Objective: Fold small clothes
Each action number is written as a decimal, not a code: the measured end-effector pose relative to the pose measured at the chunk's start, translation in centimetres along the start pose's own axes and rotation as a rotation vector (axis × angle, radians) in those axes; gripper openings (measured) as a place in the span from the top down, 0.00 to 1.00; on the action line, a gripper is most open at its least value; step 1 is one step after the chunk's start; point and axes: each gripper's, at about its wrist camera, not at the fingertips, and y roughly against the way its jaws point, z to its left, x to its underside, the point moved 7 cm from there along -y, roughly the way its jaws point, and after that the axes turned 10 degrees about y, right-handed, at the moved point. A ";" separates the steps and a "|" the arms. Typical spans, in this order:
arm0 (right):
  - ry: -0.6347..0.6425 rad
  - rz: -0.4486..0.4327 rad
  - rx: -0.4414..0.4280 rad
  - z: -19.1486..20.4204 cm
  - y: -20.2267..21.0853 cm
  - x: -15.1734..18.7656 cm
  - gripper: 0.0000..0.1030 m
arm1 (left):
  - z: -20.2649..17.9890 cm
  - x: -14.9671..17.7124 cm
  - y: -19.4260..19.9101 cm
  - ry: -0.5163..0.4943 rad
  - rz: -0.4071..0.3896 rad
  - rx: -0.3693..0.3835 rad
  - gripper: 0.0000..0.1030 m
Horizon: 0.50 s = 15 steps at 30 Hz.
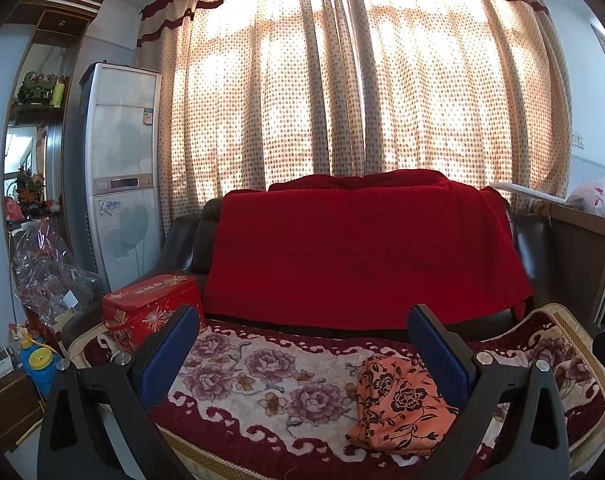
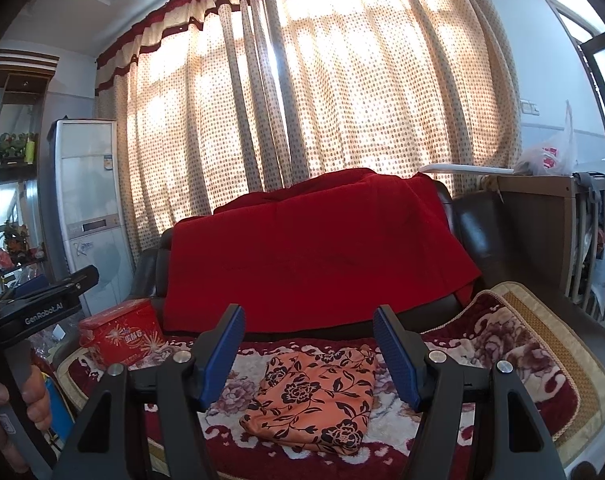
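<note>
A folded orange cloth with black flowers (image 1: pixel 398 400) (image 2: pixel 314 396) lies on the floral sofa seat cover (image 1: pixel 262 380) (image 2: pixel 502 344). My left gripper (image 1: pixel 304 314) hovers in front of the seat, open and empty; the cloth lies low beside its right finger. My right gripper (image 2: pixel 309 314) is also open with nothing in it, and the cloth shows between and beyond its blue pads (image 2: pixel 222 356). The left gripper's black frame (image 2: pixel 42 308) shows at the left of the right wrist view, held by a hand (image 2: pixel 6 400).
A red tin box (image 1: pixel 150 308) (image 2: pixel 122 332) stands on the seat's left end. A red blanket (image 1: pixel 362 256) (image 2: pixel 314 260) hangs over the sofa back. A standing air conditioner (image 1: pixel 120 176) is at the left, a wooden cabinet (image 2: pixel 542 240) at the right.
</note>
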 end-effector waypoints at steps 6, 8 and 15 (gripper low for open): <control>0.003 0.017 0.002 -0.1 -1.2 0.4 0.32 | 0.0 0.4 -1.4 0.002 0.017 -0.001 0.00; 0.007 0.026 0.002 0.0 -1.8 0.6 0.32 | 0.1 0.5 -1.9 0.004 0.021 -0.002 0.00; 0.020 0.053 0.000 0.4 -3.7 1.3 0.32 | 0.5 1.0 -3.7 0.004 0.045 -0.007 0.00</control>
